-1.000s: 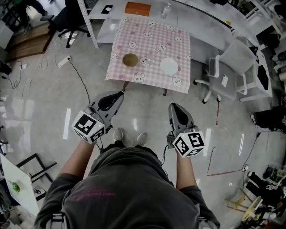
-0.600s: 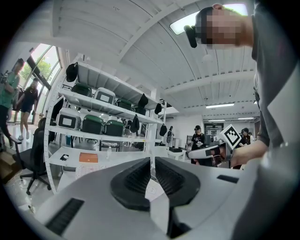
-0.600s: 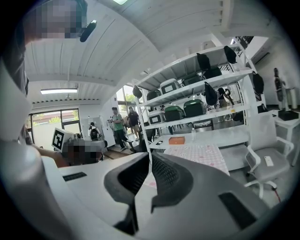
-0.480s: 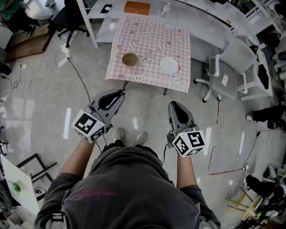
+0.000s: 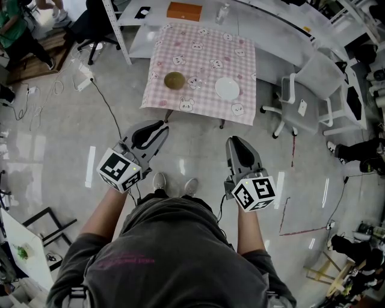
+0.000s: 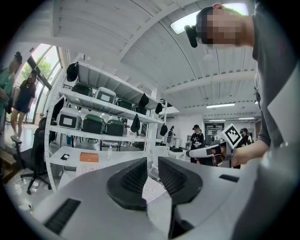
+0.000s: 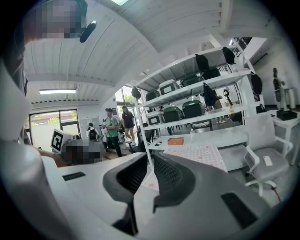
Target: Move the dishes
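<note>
Since a second ago, both sets of jaws have just been opening a little while our hands kept their place. A person in a green top [image 5: 15, 30] has come into the upper left corner of the head view.

Our left hand-held gripper [image 5: 161, 125] now has its jaws slightly spread. Its own view [image 6: 152, 161] shows a narrow gap with nothing between the ribbed pads. Our right hand-held gripper [image 5: 233, 140] is parted by an even thinner slit [image 7: 151, 157], and it too holds nothing. Both point ahead, roughly level, over the glossy grey floor [image 5: 72, 132]. Our shoes [image 5: 159, 180] show just below and between them.

The dishes are well apart from both grippers, on the counter [image 5: 204, 48] ahead of us, which is covered with a pink checked cloth. A brown dish [image 5: 175, 80] sits near the cloth's front left. A white plate [image 5: 227, 89] lies to its right, and a small clear glass [image 5: 193, 81] stands between them, just beside the brown dish.

Behind that counter, an orange box [image 5: 185, 11] and a clear bottle [image 5: 223, 13] rest on a white surface. A white chair [image 5: 313, 90] stands to the counter's right. In the left gripper view, shelves holding green cases [image 6: 93, 124] rise beyond the jaws.
</note>
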Tool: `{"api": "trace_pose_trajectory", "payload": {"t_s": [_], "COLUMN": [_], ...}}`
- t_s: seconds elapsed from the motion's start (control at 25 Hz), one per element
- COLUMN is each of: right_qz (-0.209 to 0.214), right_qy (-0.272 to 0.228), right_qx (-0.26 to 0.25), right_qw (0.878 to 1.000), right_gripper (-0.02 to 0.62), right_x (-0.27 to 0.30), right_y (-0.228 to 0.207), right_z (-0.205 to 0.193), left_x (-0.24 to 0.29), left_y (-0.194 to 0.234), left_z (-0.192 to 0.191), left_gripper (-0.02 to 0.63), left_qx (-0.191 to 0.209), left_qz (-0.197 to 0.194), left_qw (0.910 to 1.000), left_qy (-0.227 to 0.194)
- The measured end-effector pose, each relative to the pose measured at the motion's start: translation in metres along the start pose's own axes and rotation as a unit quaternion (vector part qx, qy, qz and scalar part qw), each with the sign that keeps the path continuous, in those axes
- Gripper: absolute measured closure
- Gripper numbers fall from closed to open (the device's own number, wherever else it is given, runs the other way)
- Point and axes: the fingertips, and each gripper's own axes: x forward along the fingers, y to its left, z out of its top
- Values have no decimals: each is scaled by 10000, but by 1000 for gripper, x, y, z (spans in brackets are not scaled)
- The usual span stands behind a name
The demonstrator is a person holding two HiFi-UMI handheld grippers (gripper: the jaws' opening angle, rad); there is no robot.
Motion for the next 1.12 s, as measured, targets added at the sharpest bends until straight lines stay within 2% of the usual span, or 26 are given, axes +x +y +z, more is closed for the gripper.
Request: {"api": "trace_pose_trajectory", "payload": {"t_s": [0.64, 0.88, 1.12], "right_qz": [-47, -44, -74], "right_qy": [-21, 13, -14], "right_qx": [49, 49, 54], "right_qw": [10000, 10000, 10000], "right_gripper": [497, 445, 426], "right_x": [-3, -9, -13], "right_y": [-5, -13, -28], "right_z": [0, -1, 2], "left_x": [4, 12, 24], "left_y": [-2, -7, -14], "left_z": [-5, -5, -5], "left_gripper": [465, 422, 396], "left_qx": [-45, -38, -26], "left_qz": [52, 111, 173], "left_qw": [10000, 9999, 9998], "left_qy": [32, 32, 50]}}
